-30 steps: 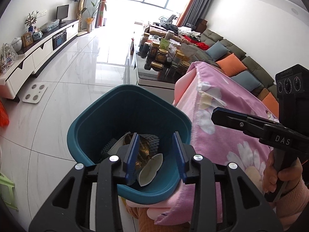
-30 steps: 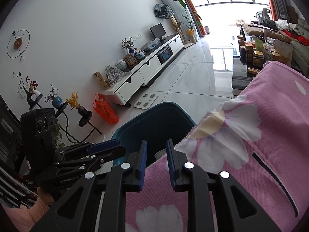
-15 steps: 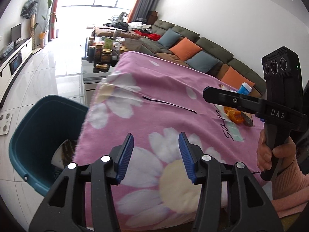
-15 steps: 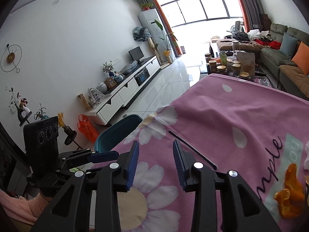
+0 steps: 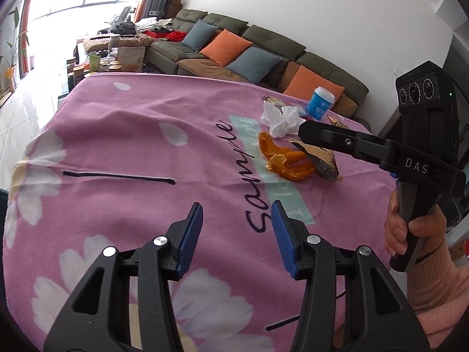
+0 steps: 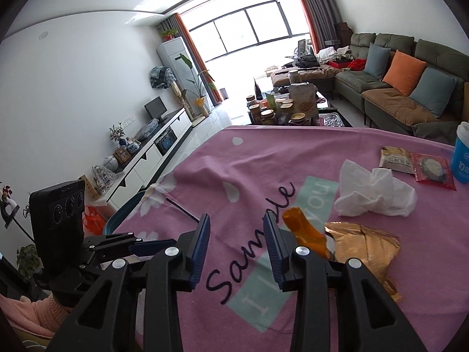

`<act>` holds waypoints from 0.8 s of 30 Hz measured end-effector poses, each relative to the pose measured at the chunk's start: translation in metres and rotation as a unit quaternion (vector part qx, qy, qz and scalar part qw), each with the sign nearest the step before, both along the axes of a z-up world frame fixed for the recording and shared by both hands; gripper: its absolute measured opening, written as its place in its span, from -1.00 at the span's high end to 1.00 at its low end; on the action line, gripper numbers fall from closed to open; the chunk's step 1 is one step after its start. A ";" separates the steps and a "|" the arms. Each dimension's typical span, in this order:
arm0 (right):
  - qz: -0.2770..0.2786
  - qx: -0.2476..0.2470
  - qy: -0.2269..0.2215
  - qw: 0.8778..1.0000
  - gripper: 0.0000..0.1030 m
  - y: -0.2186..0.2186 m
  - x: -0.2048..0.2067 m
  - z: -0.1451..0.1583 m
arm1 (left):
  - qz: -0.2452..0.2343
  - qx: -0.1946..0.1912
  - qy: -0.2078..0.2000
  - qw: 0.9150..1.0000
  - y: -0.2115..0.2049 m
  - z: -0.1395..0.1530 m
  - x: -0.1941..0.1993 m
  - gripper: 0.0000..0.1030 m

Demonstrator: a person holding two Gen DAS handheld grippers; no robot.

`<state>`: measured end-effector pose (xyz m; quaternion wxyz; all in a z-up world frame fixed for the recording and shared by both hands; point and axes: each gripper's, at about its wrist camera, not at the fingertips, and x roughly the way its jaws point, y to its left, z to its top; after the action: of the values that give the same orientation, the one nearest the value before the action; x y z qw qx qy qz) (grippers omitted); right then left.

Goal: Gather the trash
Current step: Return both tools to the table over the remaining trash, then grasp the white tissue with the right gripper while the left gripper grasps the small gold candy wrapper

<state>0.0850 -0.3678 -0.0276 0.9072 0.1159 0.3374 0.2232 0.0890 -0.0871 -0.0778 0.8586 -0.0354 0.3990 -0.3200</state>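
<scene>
Over a pink blanket (image 5: 117, 135) in a living room. Held left claw (image 5: 236, 231) and right claw (image 6: 236, 243) half wide, empty. Found orange peel (image 5: 287, 161), gold wrapper (image 5: 321, 158) and tissue (image 5: 280, 118) right of centre. Probably best pinched by raised edges.

Empty tongs (image 6: 236, 234) over blanket (image 6: 249, 170); peel (image 6: 304, 231), perhaps orange, beside

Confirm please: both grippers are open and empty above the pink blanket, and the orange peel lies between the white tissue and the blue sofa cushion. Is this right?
Not quite. The orange peel lies on the pink blanket between the white tissue and the gold wrapper, not near a sofa cushion; the left wrist view shows this. The left gripper and right gripper are indeed open and empty.
</scene>
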 end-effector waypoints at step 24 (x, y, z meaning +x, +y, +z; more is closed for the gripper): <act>-0.106 -0.034 0.053 0.992 0.05 -0.092 0.075 -0.038 | -0.049 0.050 0.049 0.996 -0.107 -0.018 0.066 0.40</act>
<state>0.1598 -0.4597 -0.0660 0.9100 0.1318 0.3782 0.1073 0.1555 -0.1941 -0.0955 0.8223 0.0113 0.4570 -0.3389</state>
